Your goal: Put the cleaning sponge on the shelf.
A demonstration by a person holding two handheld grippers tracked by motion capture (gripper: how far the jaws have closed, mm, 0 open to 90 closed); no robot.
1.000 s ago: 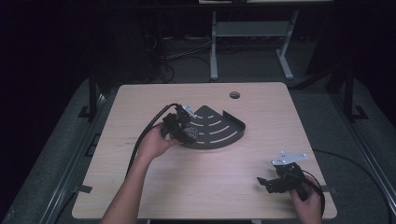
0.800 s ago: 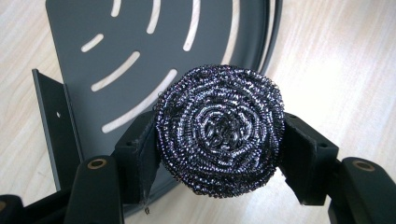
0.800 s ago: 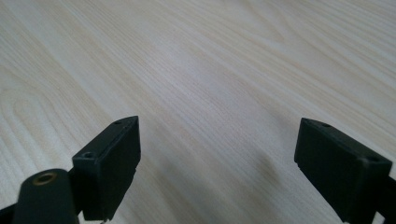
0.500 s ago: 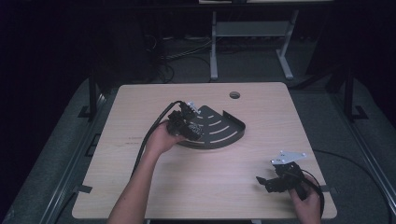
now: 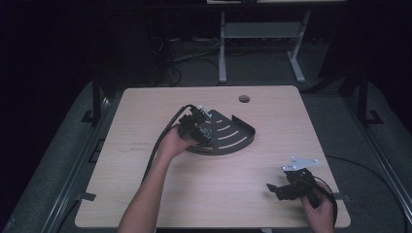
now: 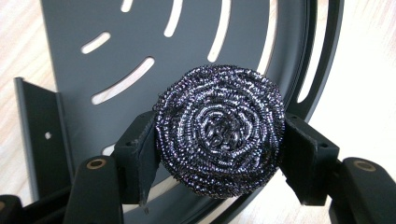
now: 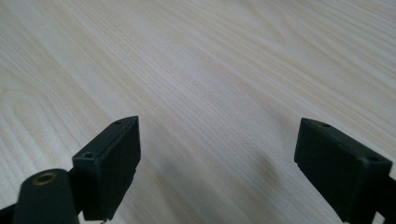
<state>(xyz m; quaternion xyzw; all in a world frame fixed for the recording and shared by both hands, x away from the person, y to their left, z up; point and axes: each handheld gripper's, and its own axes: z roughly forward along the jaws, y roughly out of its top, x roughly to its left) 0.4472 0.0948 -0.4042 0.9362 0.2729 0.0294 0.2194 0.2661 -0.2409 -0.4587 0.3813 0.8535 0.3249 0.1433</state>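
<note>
A dark grey quarter-round metal shelf [image 5: 228,136] with curved slots lies on the wooden table [image 5: 145,194]. My left gripper [image 5: 204,135] hovers over the shelf's left part, shut on a round steel-wool scourer [image 6: 219,130]. In the left gripper view the scourer sits squeezed between both black pads [image 6: 135,161], with the slotted shelf [image 6: 187,37] right behind it. My right gripper [image 5: 274,189] rests near the table's front right corner, open, with bare wood between its pads [image 7: 114,163].
A round cable hole [image 5: 244,99] sits near the table's far edge. A raised wall [image 5: 245,127] runs along the shelf's right straight side. Cables trail from both grippers. A metal stand [image 5: 257,43] is on the floor beyond the table.
My left gripper has moved a little to the right and away from me over the shelf, still holding the scourer. The right gripper has stayed put.
</note>
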